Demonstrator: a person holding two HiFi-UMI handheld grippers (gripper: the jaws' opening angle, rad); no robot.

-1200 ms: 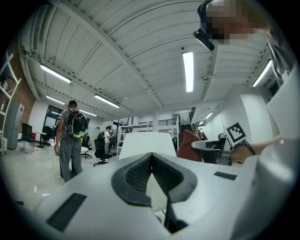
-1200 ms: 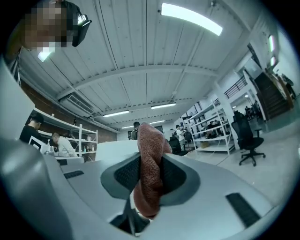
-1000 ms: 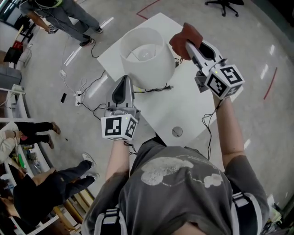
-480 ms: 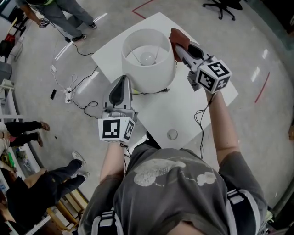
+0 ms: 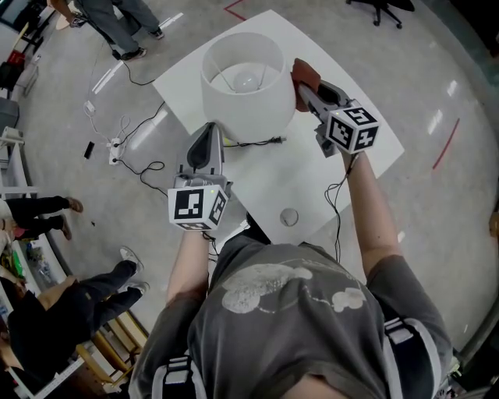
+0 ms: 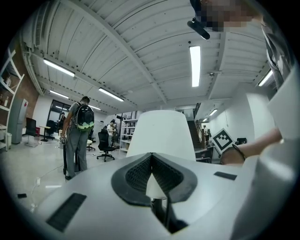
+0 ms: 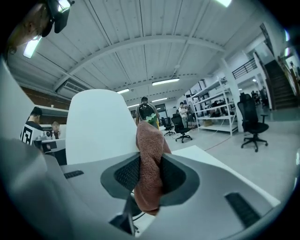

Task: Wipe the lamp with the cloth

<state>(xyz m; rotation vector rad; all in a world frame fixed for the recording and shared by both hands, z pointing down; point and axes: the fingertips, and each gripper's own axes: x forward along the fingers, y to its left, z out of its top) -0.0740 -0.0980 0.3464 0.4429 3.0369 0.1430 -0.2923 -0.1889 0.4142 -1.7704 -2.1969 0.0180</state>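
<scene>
A white table lamp with a drum shade (image 5: 243,82) stands on the white table (image 5: 343,167); its bulb shows inside from above. My right gripper (image 5: 306,87) is shut on a reddish-brown cloth (image 5: 304,75), and the cloth rests against the shade's right side. In the right gripper view the cloth (image 7: 149,161) hangs pinched between the jaws, with the shade (image 7: 101,124) just left of it. My left gripper (image 5: 206,148) is shut with nothing in it and sits close to the shade's near left side. The shade (image 6: 161,133) fills the middle of the left gripper view.
The lamp's black cord (image 5: 261,143) runs across the table in front of the base. A small round grey object (image 5: 289,216) lies near the table's near edge. Cables and a power strip (image 5: 117,148) lie on the floor at left. People (image 5: 109,19) stand at the far left and lower left.
My right gripper has moved left and down with the cloth, from above the shade's right rim to against its right side. The left gripper has stayed near the shade.
</scene>
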